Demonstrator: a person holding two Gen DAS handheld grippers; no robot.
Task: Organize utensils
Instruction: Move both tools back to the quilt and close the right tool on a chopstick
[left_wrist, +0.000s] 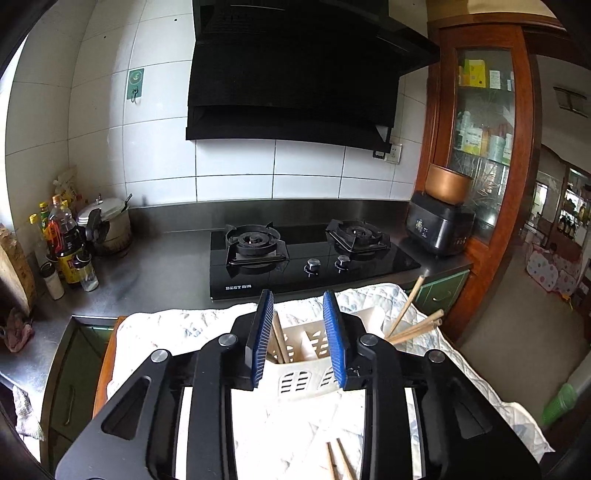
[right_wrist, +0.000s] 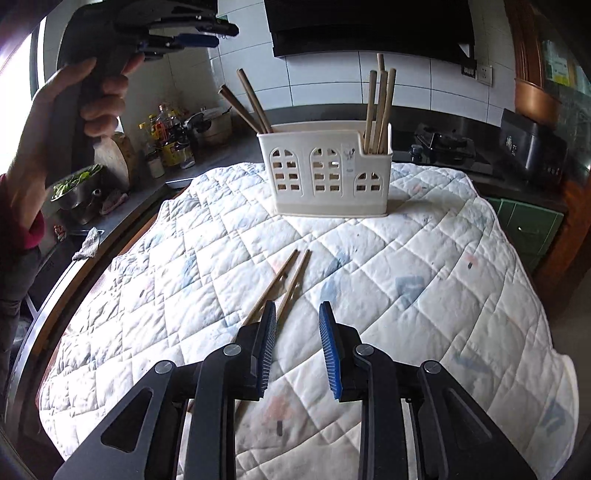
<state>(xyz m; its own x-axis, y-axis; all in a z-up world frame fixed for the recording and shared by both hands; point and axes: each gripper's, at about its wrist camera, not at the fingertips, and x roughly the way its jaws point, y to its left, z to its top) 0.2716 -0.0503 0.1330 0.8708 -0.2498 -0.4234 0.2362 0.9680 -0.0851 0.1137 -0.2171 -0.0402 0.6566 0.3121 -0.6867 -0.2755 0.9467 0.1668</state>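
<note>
A white slotted utensil holder (right_wrist: 325, 173) stands on a quilted cloth (right_wrist: 424, 266). Several wooden chopsticks (right_wrist: 380, 110) stand in its right compartment, and two more (right_wrist: 251, 103) lean out of its left end. Two loose chopsticks (right_wrist: 290, 277) lie on the cloth, their near ends beside my right gripper's left finger. My right gripper (right_wrist: 298, 306) hangs low over the cloth, open and empty. My left gripper (left_wrist: 298, 295) is open above the holder (left_wrist: 306, 350). One chopstick (left_wrist: 279, 336) stands in the holder by its left pad, not pressed. A hand holds the left gripper (right_wrist: 221, 35) high at upper left.
A black gas hob (left_wrist: 314, 254) lies behind the cloth. Bottles (left_wrist: 64, 243) and a pressure cooker (left_wrist: 107, 221) stand at the left, a rice cooker (left_wrist: 439, 225) and a wooden cabinet (left_wrist: 480, 147) at the right. A bowl of greens (right_wrist: 75, 188) and a round board (right_wrist: 114, 155) sit left.
</note>
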